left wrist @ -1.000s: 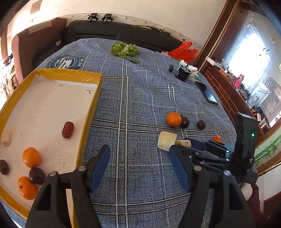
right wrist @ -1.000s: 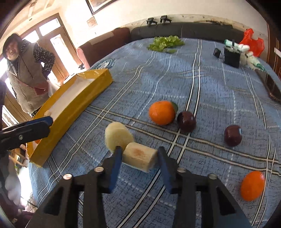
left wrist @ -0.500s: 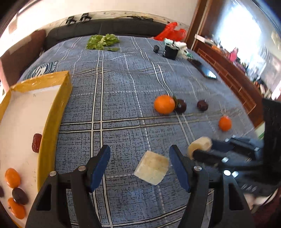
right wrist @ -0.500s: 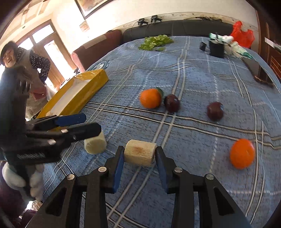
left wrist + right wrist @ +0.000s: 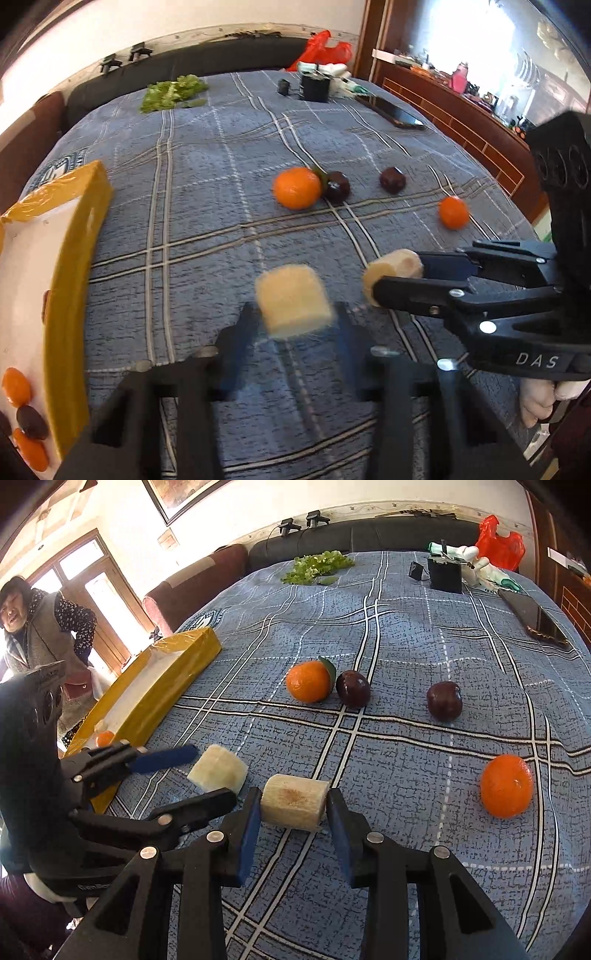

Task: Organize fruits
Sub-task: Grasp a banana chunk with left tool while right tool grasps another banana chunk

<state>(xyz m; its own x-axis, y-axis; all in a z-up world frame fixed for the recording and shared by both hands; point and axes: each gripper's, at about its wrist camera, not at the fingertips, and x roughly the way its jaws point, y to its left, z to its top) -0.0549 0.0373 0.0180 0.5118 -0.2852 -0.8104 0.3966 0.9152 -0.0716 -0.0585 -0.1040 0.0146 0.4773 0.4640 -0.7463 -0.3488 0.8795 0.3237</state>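
left gripper (image 5: 295, 325) jaws closing round a pale fruit chunk (image 5: 293, 304), near centre of the cloth; view's blurred, grip could land off-centre & the chunk slip. right gripper (image 5: 293, 821) clamps 2nd chunk (image 5: 294, 802) right beside it, tools may bump. tray (image 5: 177, 675) far left.

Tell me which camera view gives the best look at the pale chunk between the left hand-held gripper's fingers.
The right wrist view. There the pale chunk is sharp, seen from the side between the closing fingers of the left hand-held gripper. In the left wrist view the same chunk is large and central but smeared by motion blur.
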